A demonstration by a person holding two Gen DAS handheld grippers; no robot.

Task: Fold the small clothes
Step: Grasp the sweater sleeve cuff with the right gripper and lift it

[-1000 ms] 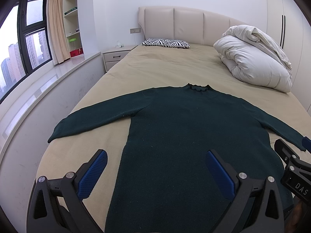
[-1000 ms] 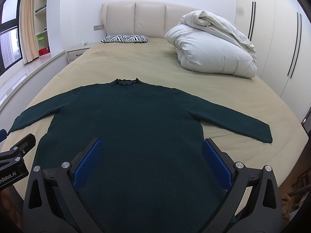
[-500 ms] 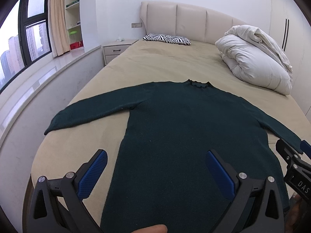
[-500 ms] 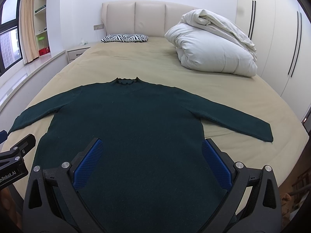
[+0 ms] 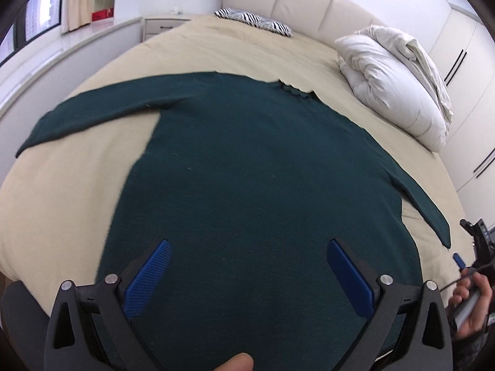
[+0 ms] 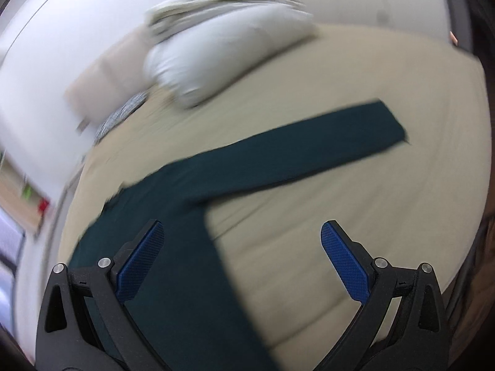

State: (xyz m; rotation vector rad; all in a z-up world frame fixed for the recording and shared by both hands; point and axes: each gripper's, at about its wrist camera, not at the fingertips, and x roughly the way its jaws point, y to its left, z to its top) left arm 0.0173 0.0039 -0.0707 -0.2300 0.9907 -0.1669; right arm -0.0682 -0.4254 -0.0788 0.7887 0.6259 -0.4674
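Observation:
A dark green long-sleeved sweater (image 5: pixel 253 167) lies flat, front down or up I cannot tell, on the beige bed (image 5: pixel 77 204), both sleeves spread out. My left gripper (image 5: pixel 247 262) is open and empty above the sweater's lower body. My right gripper (image 6: pixel 241 244) is open and empty, hovering over the sweater's right side edge, with the right sleeve (image 6: pixel 309 151) stretching away ahead of it. The right wrist view is blurred by motion. The right gripper also shows at the right edge of the left wrist view (image 5: pixel 476 247).
A folded white duvet (image 5: pixel 396 77) lies on the right side of the bed (image 6: pixel 309 262), also seen blurred in the right wrist view (image 6: pixel 216 43). A zebra-print pillow (image 5: pixel 256 21) lies by the headboard. A nightstand (image 5: pixel 164 24) and window ledge stand at the left.
Both grippers have moved forward and tilted down over the bed. The right gripper has swung right, from the sweater's body to its right side and sleeve. Both stay open.

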